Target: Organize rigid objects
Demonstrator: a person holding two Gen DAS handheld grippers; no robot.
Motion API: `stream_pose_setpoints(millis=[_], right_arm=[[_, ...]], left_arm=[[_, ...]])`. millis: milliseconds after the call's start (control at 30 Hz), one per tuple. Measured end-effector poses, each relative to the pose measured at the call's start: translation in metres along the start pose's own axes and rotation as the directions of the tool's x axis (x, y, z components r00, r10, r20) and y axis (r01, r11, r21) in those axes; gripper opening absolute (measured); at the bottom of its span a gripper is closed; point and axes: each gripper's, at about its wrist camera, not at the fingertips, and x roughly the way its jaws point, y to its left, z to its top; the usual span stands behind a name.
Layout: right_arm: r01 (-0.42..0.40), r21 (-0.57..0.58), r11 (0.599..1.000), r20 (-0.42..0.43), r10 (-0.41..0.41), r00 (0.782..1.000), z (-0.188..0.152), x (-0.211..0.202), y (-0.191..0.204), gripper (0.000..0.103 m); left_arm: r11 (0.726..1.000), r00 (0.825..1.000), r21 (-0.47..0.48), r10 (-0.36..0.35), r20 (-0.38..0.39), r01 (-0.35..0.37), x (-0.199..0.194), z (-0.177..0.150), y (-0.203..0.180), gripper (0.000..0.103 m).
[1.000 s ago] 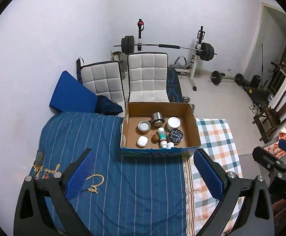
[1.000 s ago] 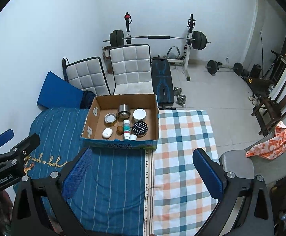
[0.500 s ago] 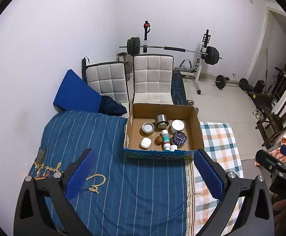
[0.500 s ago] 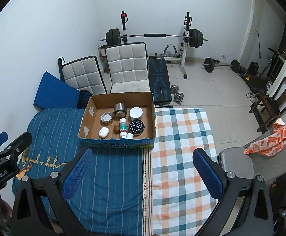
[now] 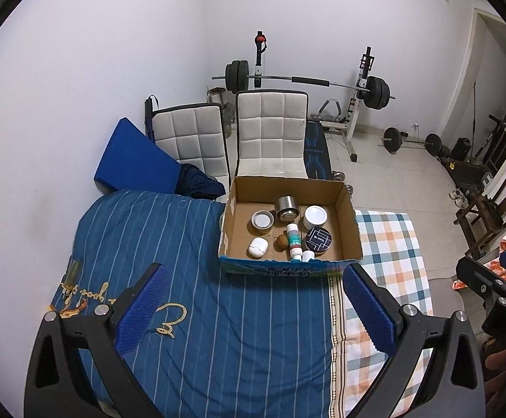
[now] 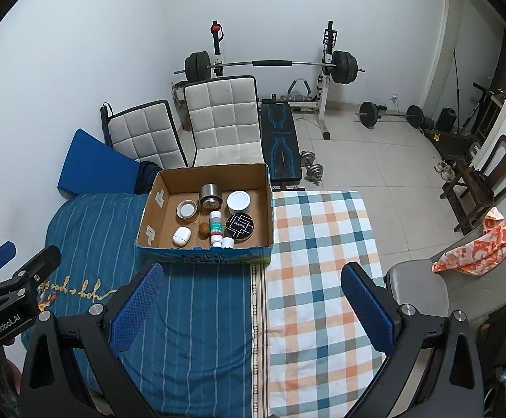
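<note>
An open cardboard box point(image 5: 352, 230) point(image 6: 148, 219) sits on the bed. Inside it lie several rigid items: a steel cup point(image 5: 286, 206) point(image 6: 210, 195), a white round lid point(image 5: 315, 215) point(image 6: 238, 201), a small tin point(image 5: 262, 219) point(image 6: 187, 209), a black round case point(image 5: 318, 240) point(image 6: 240, 225), a white bottle with a green label point(image 5: 293, 239) point(image 6: 215, 229), a white earbud case point(image 5: 257, 247) point(image 6: 182, 236) and a brown nut point(image 5: 281, 242) point(image 6: 203, 229). My left gripper point(image 5: 253, 308) is open above the blue striped blanket, well short of the box. My right gripper point(image 6: 249, 308) is open and holds nothing.
A blue striped blanket point(image 5: 169, 244) and a checked cover point(image 6: 319, 244) lie on the bed. Two white padded chairs point(image 5: 270, 132), a blue cushion point(image 5: 131, 160), a barbell rack point(image 6: 270, 64), dumbbells point(image 6: 310, 170) and a wooden chair point(image 6: 489, 181) stand beyond. A grey chair point(image 6: 423, 285) carries an orange cloth.
Both grippers have drawn back and up from the box, which looks smaller and farther now. Both stay open.
</note>
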Motion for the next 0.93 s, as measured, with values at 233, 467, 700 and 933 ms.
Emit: stream_pose_setpoints(millis=[233, 467, 700, 933], right_arm=[[0.008, -0.001, 1.0, 0.004, -0.008, 1.0, 0.001, 0.002, 0.0, 0.103], [0.015, 0.005, 1.0, 0.006, -0.015, 1.0, 0.002, 0.002, 0.0, 0.103], [0.016, 0.009, 1.0, 0.006, -0.016, 1.0, 0.005, 0.001, 0.001, 0.103], [0.018, 0.008, 1.0, 0.008, -0.018, 1.0, 0.004, 0.002, 0.001, 0.103]], left_arm=[[1.0, 1.0, 0.002, 0.003, 0.009, -0.003, -0.002, 0.002, -0.001, 0.103], [1.0, 1.0, 0.001, 0.007, 0.013, -0.007, -0.001, 0.004, 0.0, 0.103], [1.0, 1.0, 0.006, 0.0, 0.023, 0.0, -0.003, 0.006, -0.003, 0.103], [1.0, 0.997, 0.018, -0.003, 0.079, 0.001, -0.012, 0.006, -0.005, 0.103]])
